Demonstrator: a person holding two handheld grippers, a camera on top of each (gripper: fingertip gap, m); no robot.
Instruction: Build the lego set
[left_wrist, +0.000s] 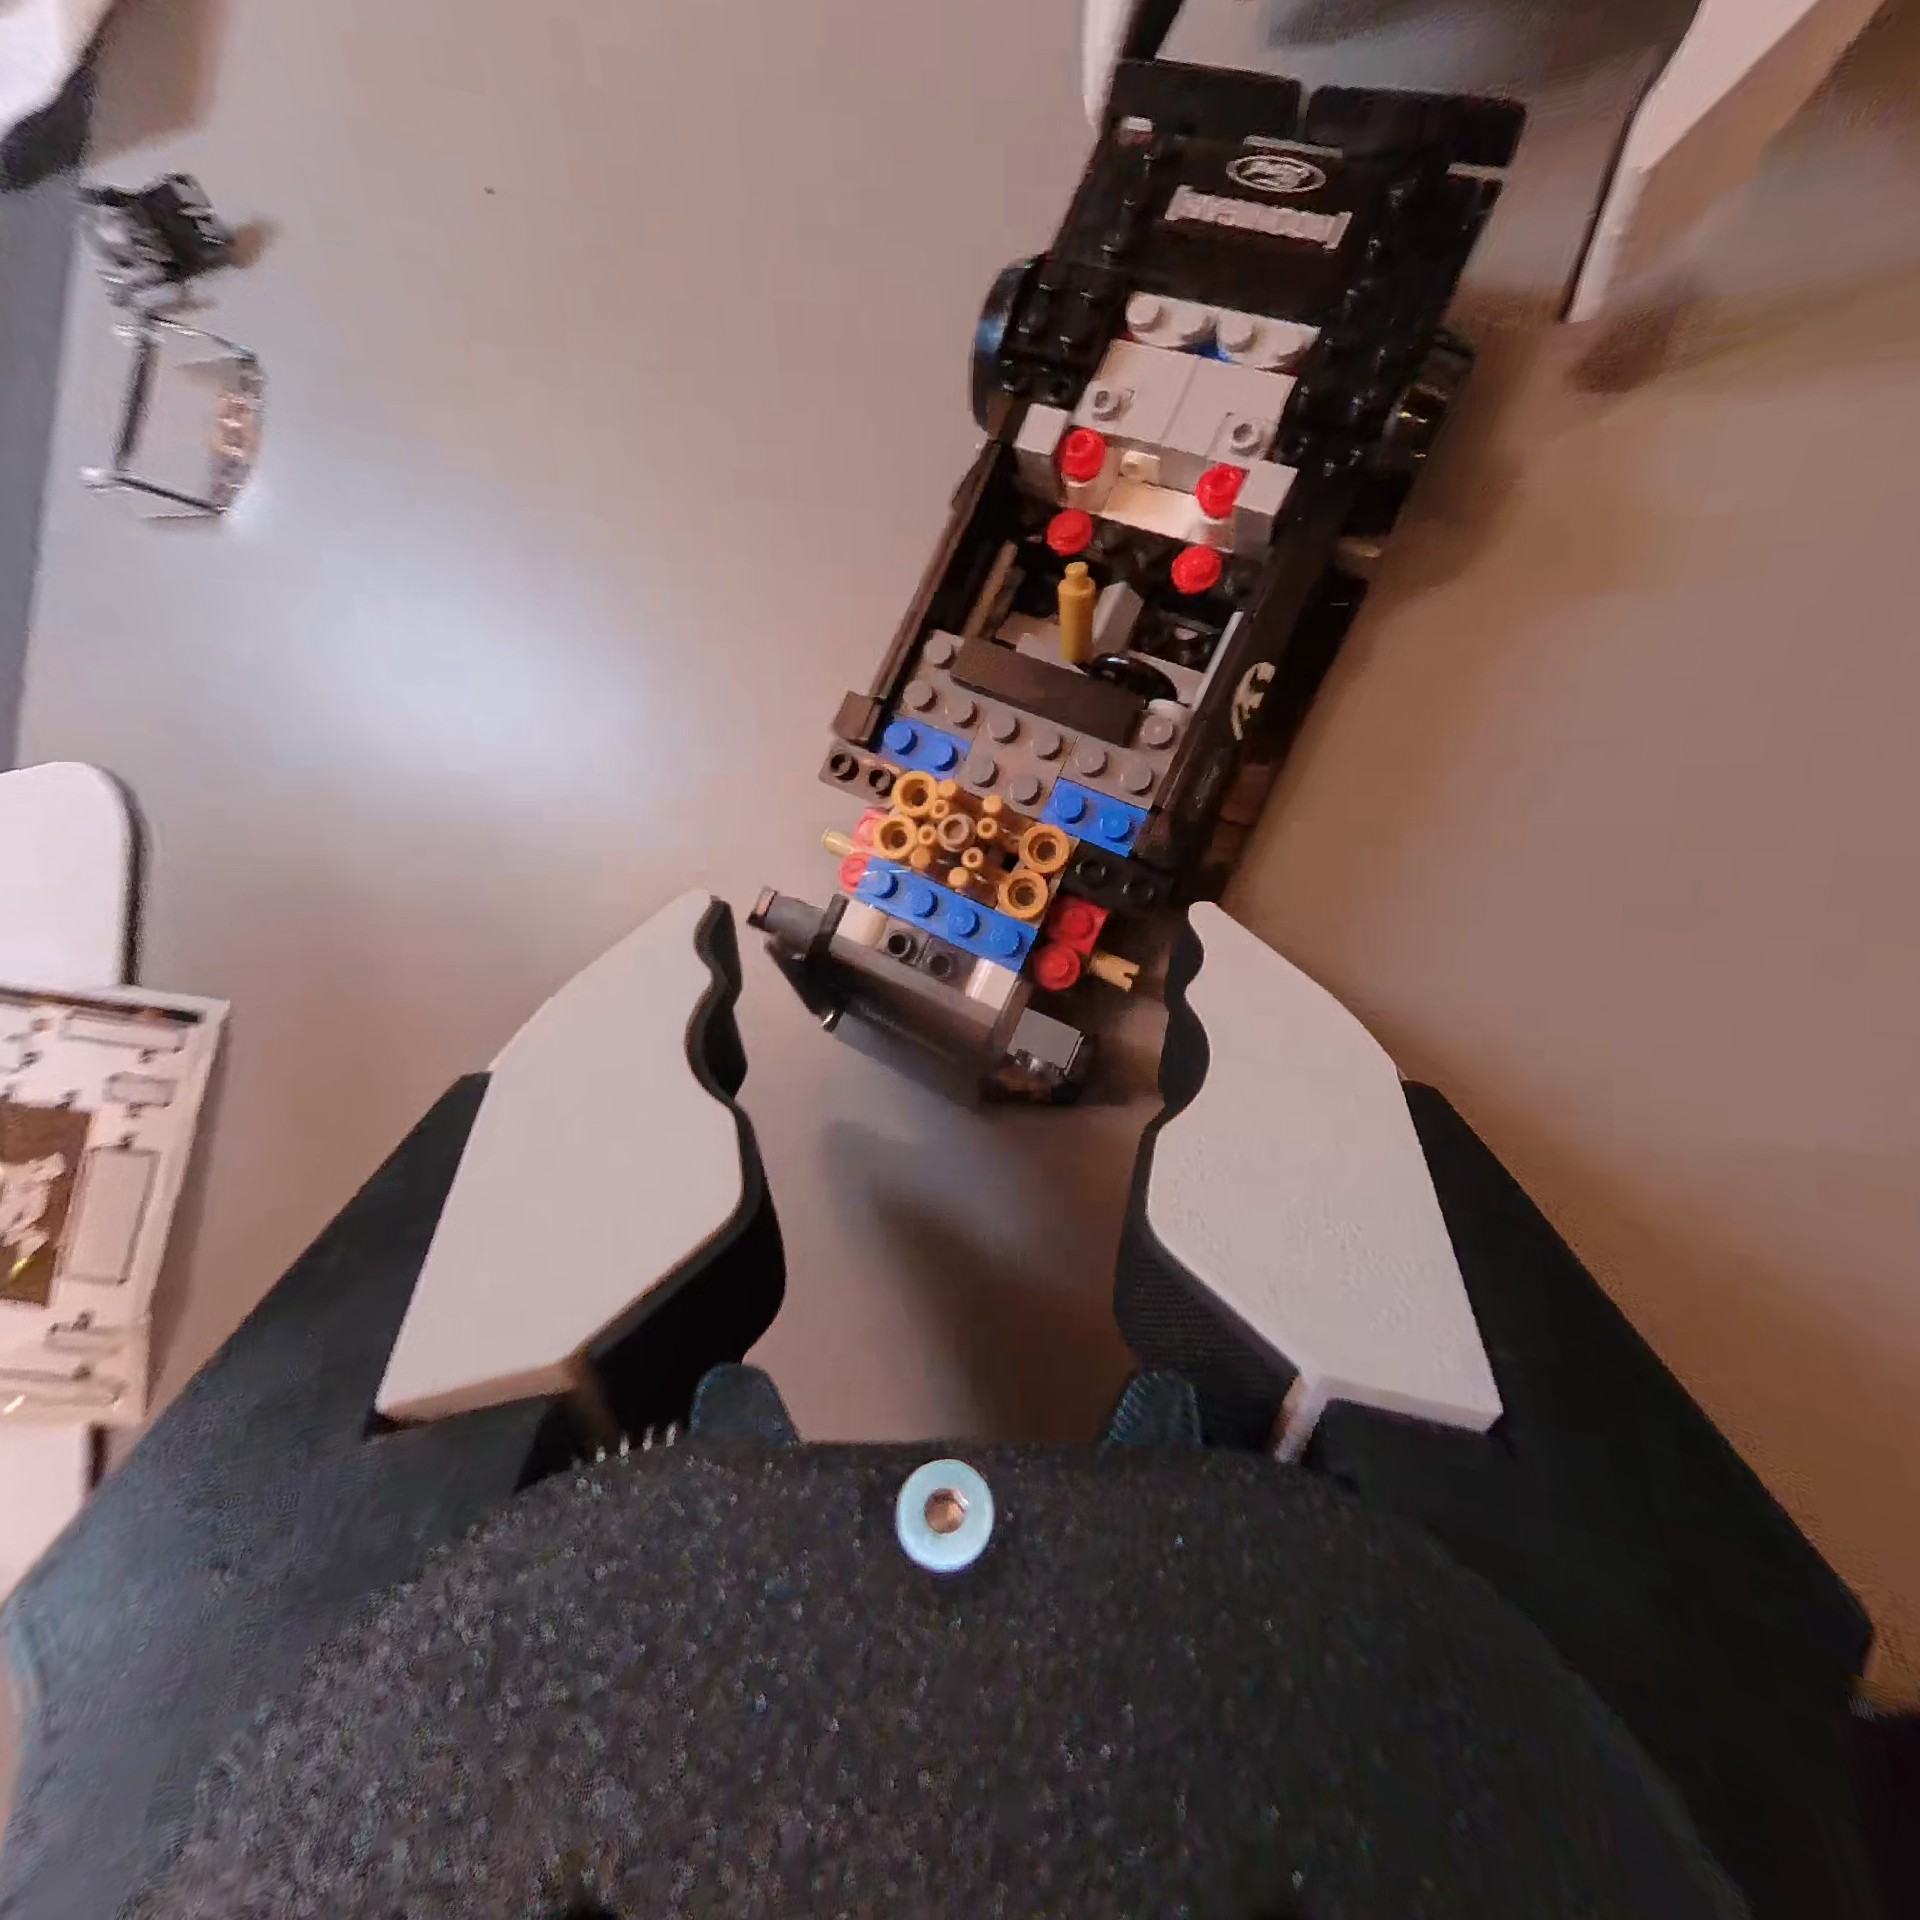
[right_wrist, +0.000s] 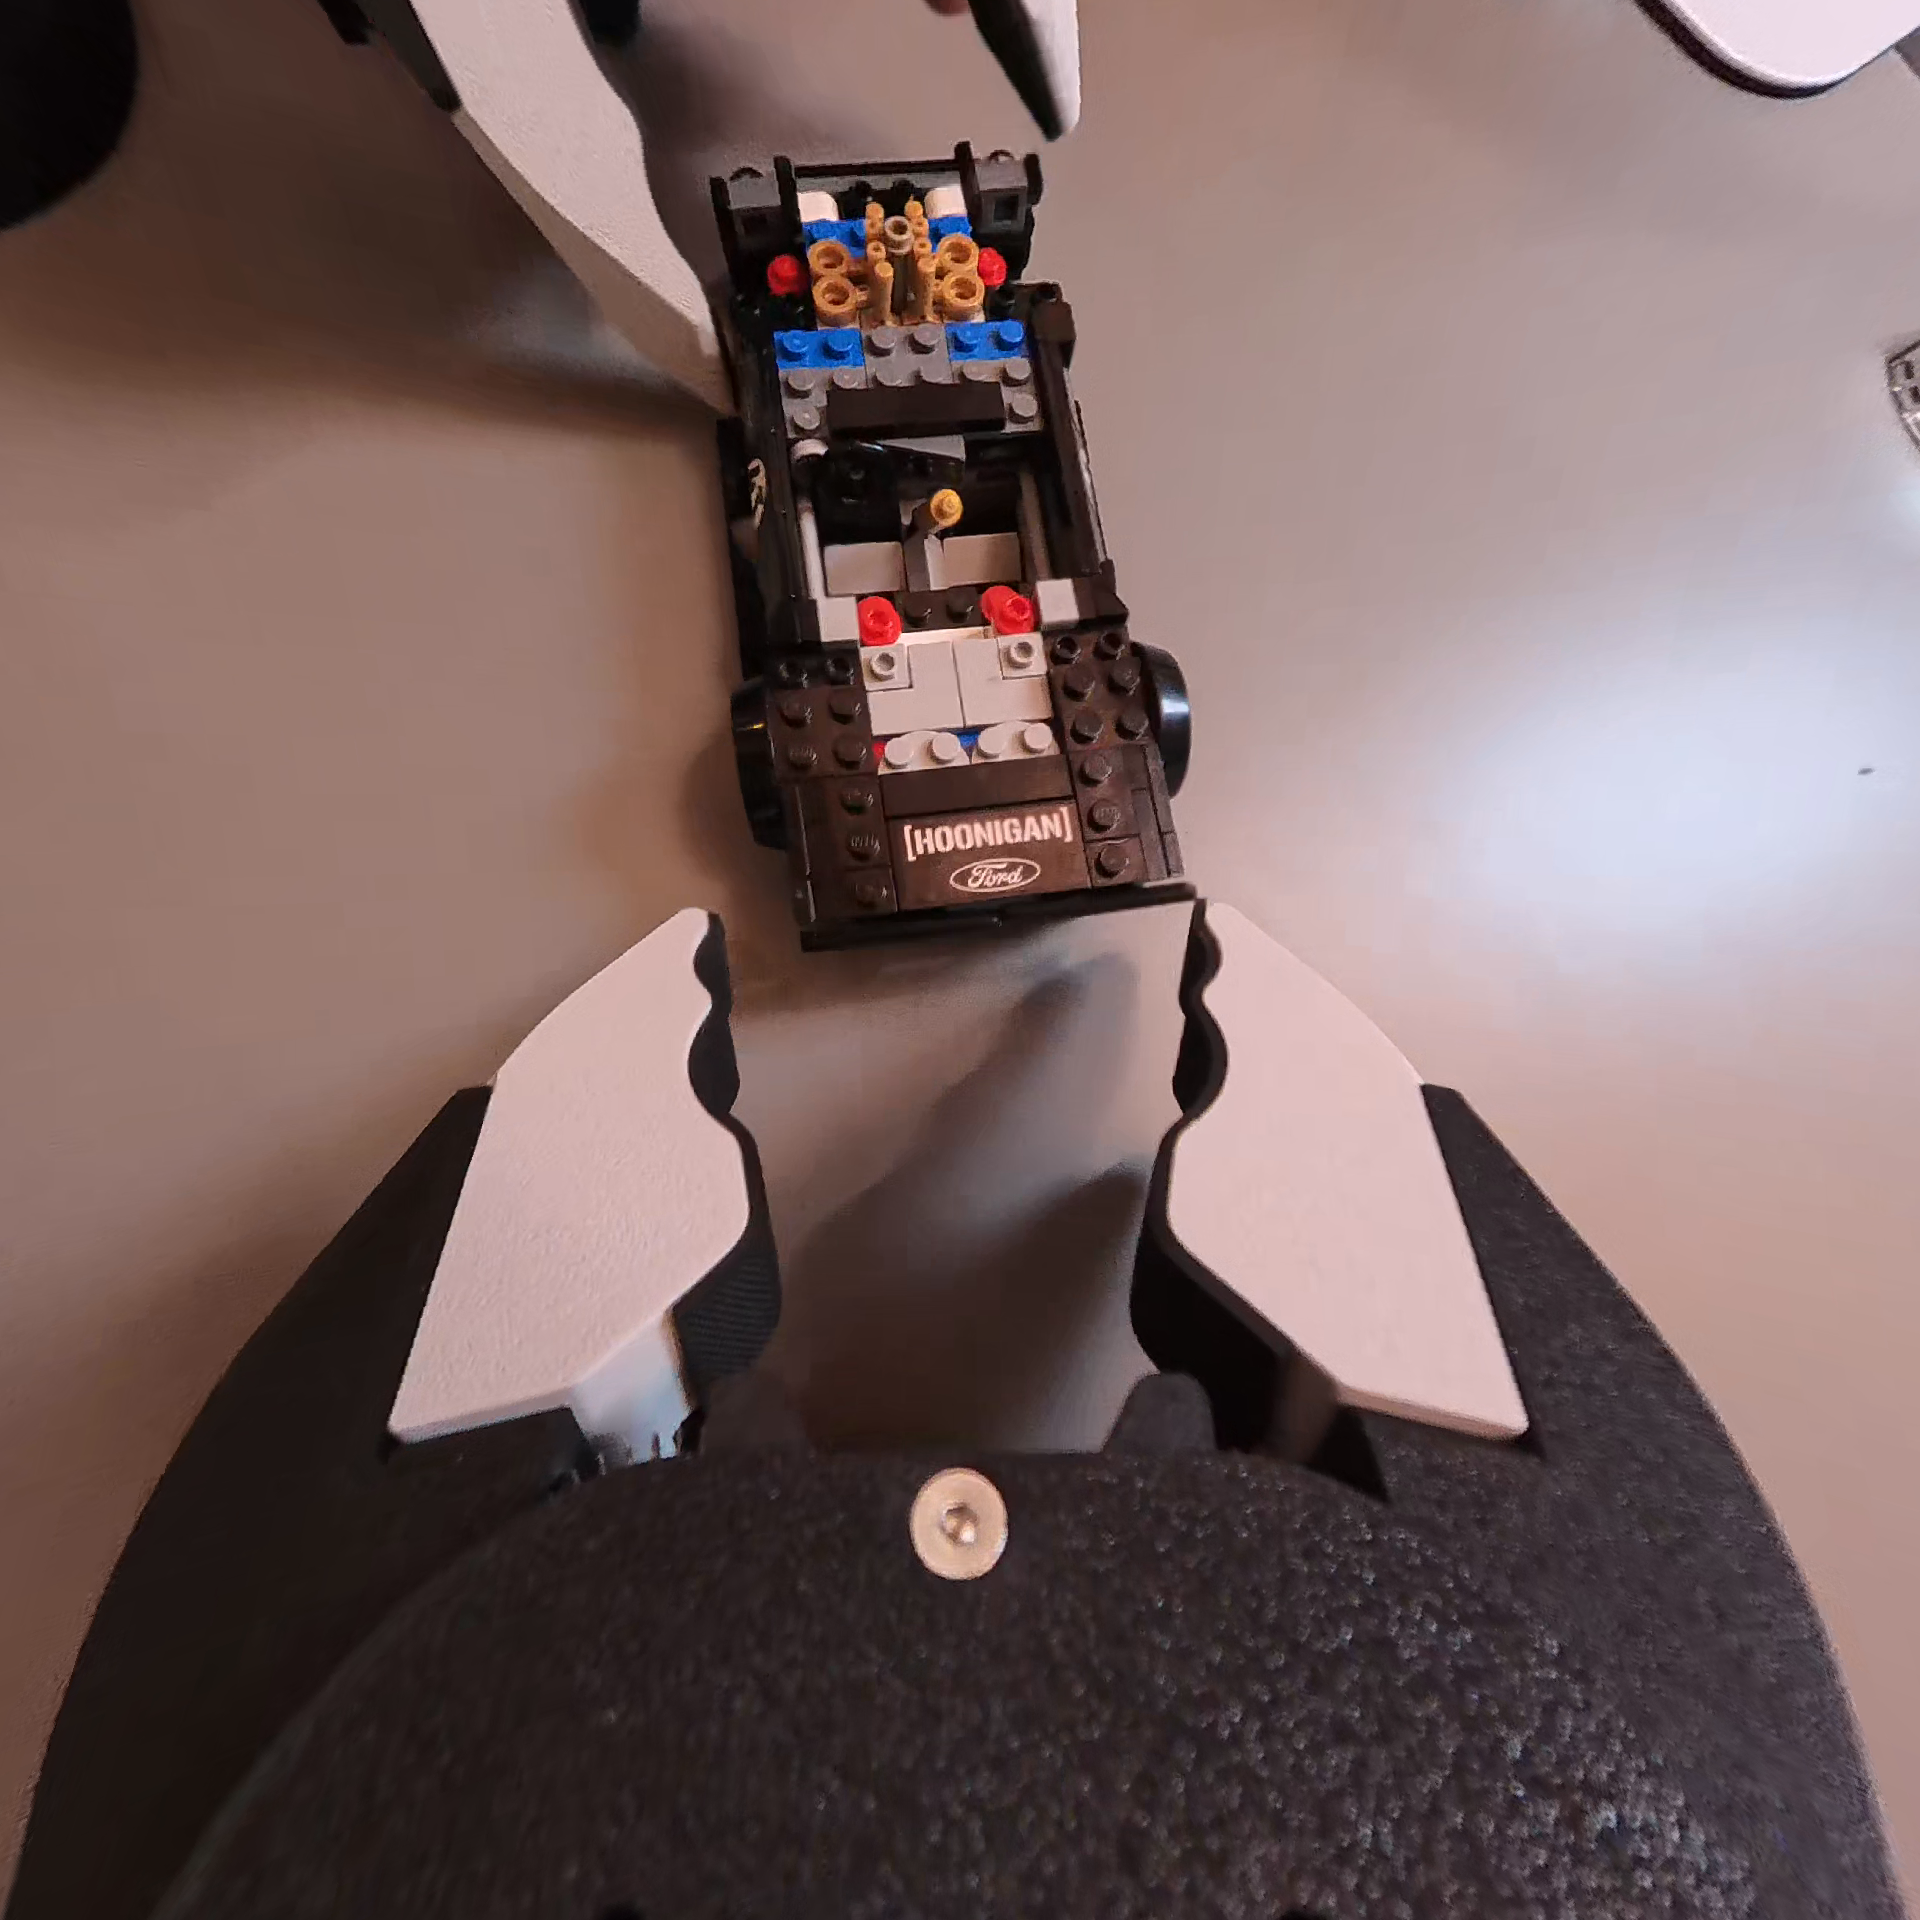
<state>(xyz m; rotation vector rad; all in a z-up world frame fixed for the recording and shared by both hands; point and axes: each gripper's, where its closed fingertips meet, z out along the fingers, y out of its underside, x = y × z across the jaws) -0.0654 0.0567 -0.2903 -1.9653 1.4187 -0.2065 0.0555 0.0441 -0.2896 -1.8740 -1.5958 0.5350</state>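
The half-built black toy car stands on the counter between the two tongs — its engine end just ahead of the left tongs, its printed end just ahead of the right tongs. Both tongs are spread and hold nothing. A clear windscreen piece lies far left of the left tongs, a sticker sheet nearer.

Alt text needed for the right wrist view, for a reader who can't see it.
The open right gripper faces the printed black end of a half-built lego car on a beige table, holding nothing. Gold engine parts sit at the car's far end, where the left gripper comes in from above, one finger beside the car.
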